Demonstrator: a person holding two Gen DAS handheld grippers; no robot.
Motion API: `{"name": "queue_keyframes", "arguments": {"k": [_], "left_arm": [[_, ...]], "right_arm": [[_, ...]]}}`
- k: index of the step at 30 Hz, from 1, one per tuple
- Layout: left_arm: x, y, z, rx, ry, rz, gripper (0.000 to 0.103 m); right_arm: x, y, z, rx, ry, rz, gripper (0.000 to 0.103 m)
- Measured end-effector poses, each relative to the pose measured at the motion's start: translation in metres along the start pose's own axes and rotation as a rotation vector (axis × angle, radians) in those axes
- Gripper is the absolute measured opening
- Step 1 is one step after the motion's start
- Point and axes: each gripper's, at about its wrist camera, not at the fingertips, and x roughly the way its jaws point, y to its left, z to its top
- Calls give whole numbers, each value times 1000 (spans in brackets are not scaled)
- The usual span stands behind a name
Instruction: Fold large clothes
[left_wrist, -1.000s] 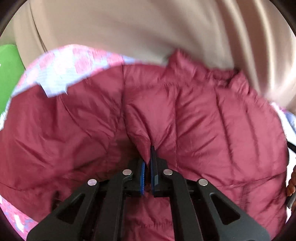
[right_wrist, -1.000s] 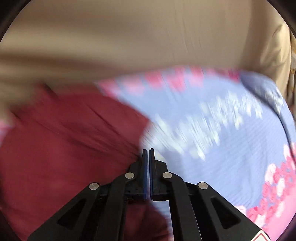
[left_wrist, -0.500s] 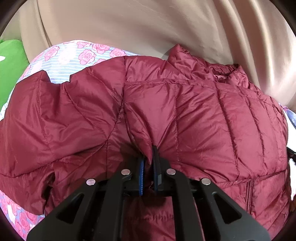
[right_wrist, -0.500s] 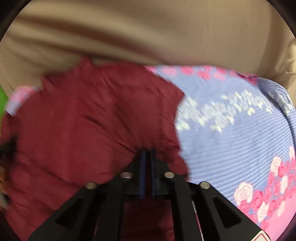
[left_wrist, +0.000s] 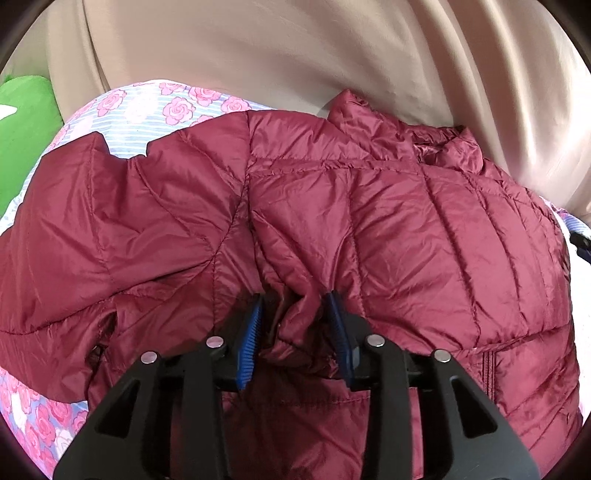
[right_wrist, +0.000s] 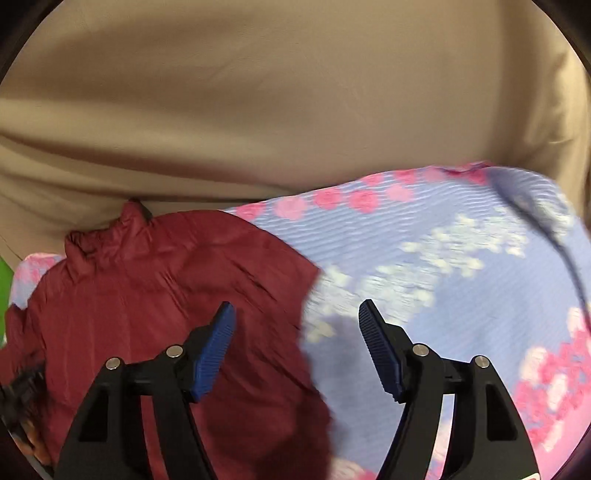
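Jaws parted on both tools: the left gripper (left_wrist: 295, 332) stands partly open with a bunched pleat of the maroon down jacket (left_wrist: 369, 229) loose between its blue pads, gripping nothing, while the right gripper (right_wrist: 297, 347) gapes wide and empty over the jacket's right edge. The jacket lies spread on the floral bedsheet (right_wrist: 443, 258), collar (left_wrist: 406, 125) toward the beige curtain (left_wrist: 295, 55), one sleeve (left_wrist: 92, 221) flung out to the jacket's left. Folding looks barely begun: the garment seems laid out flat, with sleeves and body yet to be turned in. A green cushion (left_wrist: 22, 110) sits beyond the sleeve.
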Motion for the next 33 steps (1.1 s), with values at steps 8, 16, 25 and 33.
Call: {"name": "queue_keyframes", "arguments": {"k": [8, 16, 25, 33], "left_arm": [[-1, -4, -4, 26, 2, 8, 41], [10, -21, 0, 81, 17, 43, 50], [-5, -5, -4, 22, 5, 27, 61], [-120, 134, -29, -272, -68, -26, 90]], "right_arm": [[21, 9, -8, 41, -49, 11, 18], [-2, 13, -23, -2, -69, -82, 23], [-3, 8, -73, -102, 21, -130, 26], [-91, 30, -127, -190, 11, -26, 40]]}}
